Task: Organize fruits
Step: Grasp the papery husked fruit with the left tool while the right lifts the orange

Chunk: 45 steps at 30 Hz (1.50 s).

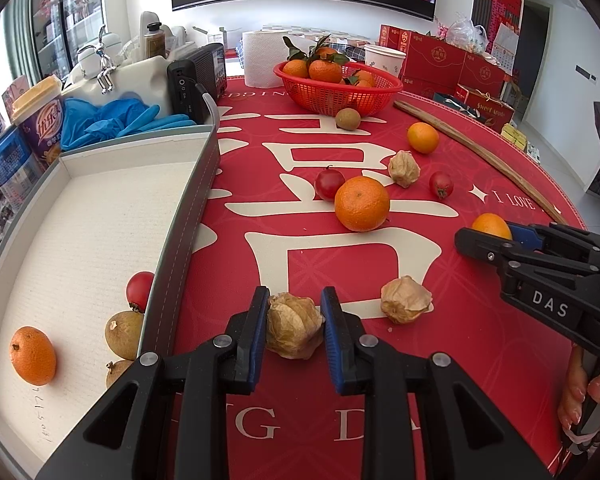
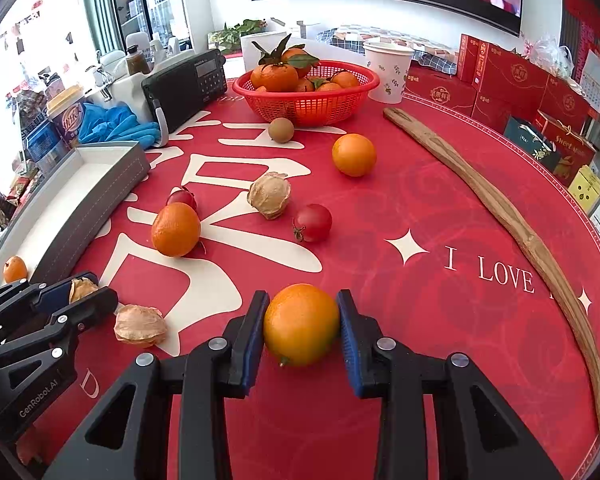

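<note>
We're gripping on both sides. Our left gripper [image 1: 293, 320] is sitting narrow w/ a papery husk fruit [image 1: 294, 326] squeezed between its blue pads [image 1: 256, 336], both pads pressing on the husk, the fruit resting on the red tablecloth [image 1: 460, 320] just right of the grey tray [image 1: 172, 248]. Our right gripper [image 2: 302, 322] is clamping an orange [image 2: 300, 324], one pad on each flank of it, jaws only as wide as the fruit, the orange sitting on the cloth betw. the fingers.

Inside the tray we're seeing a small orange [image 1: 33, 355], two brown round fruits [image 1: 125, 334] and a red tomato [image 1: 140, 290], the last three all tucked against the tray's right wall.

Loose on the cloth ahead of the grippers: a second husk fruit [image 1: 405, 299] just right of the left gripper, a big mandarin [image 1: 362, 203] touching a tomato [image 1: 329, 183] behind it, a third husk fruit [image 1: 403, 168], another tomato [image 1: 441, 185], a smaller orange [image 1: 422, 138] and a brown fruit [image 1: 347, 118] sitting right by the red basket [image 1: 340, 96], which is holding leafy mandarins. A long wooden stick [image 2: 500, 216] is lying well right of the right gripper.
</note>
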{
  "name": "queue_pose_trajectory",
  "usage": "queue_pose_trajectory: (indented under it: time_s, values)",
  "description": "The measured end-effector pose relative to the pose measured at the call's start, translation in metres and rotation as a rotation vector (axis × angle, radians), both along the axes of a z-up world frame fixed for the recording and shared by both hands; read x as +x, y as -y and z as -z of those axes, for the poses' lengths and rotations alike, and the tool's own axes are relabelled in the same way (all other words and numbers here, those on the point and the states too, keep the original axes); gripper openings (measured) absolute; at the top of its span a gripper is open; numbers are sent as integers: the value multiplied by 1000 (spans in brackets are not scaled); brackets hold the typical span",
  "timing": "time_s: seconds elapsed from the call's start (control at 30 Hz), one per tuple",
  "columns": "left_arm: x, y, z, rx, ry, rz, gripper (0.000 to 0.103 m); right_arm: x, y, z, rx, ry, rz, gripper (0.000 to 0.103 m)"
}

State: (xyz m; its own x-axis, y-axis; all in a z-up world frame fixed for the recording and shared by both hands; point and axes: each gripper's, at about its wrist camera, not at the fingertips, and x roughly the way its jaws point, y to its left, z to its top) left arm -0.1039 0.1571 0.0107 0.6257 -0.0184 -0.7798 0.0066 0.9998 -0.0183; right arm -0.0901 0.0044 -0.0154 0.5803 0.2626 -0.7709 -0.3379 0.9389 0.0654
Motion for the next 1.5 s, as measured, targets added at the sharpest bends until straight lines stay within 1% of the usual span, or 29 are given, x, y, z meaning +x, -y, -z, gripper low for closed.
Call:
queue_pose_trajectory:
  time_s: [0.23, 0.5, 0.83, 1.2, 1.5]
  values:
    - [0, -1, 0, -5, 1, 0, 28, 0, 0, 0, 1, 0, 0, 35]
    - [-3, -6, -2, -43, 18, -15, 28, 3, 6, 0, 33, -9, 20, 35]
    - [-10, -4, -11, -7, 85, -32, 28, 4, 6, -1, 47, -6, 19, 35]
    - [-8, -8, -11, -13, 86, -39, 28, 4, 5, -2, 50, -4, 19, 35]
    - [-13, -9, -16, -6, 116, -50, 28, 3, 4, -4, 64, 4, 13, 35]
